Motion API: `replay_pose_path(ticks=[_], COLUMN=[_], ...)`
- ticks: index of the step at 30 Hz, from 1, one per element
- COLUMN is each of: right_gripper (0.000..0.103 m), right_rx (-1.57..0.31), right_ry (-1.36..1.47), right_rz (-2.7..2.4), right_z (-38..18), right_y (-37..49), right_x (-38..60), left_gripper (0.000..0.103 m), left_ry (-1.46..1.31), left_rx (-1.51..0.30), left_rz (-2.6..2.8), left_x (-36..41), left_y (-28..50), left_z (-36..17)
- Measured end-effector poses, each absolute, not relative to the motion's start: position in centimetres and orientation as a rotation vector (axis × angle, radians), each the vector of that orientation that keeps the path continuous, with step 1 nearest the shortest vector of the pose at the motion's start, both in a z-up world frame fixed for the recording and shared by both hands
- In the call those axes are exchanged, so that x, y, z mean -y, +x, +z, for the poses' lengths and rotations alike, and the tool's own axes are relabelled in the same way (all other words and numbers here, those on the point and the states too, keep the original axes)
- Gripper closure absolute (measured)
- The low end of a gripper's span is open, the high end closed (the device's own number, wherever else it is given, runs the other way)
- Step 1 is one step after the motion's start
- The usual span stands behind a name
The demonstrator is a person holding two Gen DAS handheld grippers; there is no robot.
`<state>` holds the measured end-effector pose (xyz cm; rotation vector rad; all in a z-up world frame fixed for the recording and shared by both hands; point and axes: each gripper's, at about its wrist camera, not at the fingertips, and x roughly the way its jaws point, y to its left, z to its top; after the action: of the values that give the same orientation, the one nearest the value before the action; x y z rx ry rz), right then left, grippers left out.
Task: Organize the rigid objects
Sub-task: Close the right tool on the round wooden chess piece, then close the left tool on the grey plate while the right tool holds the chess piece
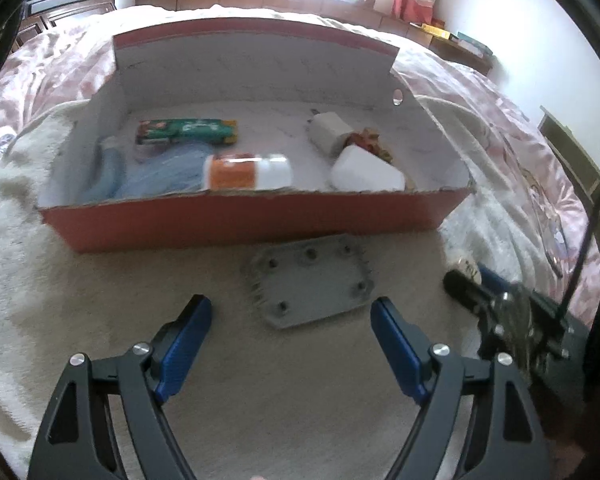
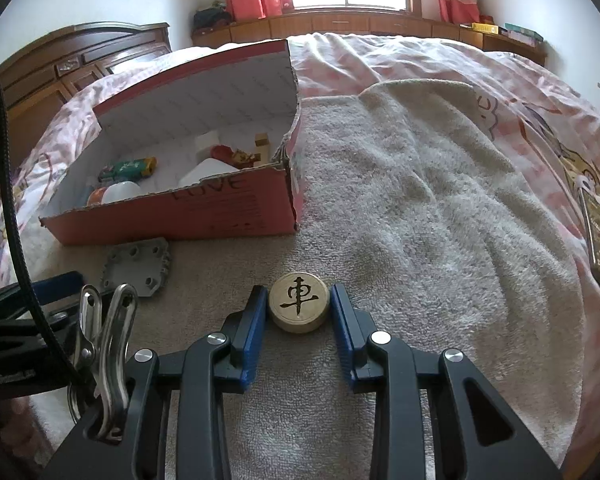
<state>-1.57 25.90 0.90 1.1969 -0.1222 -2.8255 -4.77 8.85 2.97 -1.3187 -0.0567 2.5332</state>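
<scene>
Flanking the wooden chess piece (image 2: 299, 303), right hand-held gripper (image 2: 299, 300) narrow, contact unclear; left hand-held gripper (image 1: 291, 312) wide, blurred.

Both wrist cameras look steeply down along their fingers toward the window, close over the towel-covered bed (image 2: 440, 208), sharing the red box (image 1: 252, 220) and grey plate (image 1: 312, 280) from neighbouring angles.
</scene>
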Motion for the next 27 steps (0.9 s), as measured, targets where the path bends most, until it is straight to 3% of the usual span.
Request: replay_pose_path(ticks=[13, 27], right_gripper=[0.070, 0.070], right_rx=[0.194, 0.234], right_ry=[1.179, 1.162], right_rz=[-2.809, -2.797], right_z=[0.7, 0.6], right_y=[-1.4, -1.3], right_x=[-26.5, -26.9], left_gripper=[0.017, 0.013], left_ry=[-1.284, -1.292], left_rx=[-0.117, -0.118], left_rz=[2.626, 2.690], left_x=[-11.5, -12.5], left_y=[-5.5, -5.3], left_z=[2.2, 1.6])
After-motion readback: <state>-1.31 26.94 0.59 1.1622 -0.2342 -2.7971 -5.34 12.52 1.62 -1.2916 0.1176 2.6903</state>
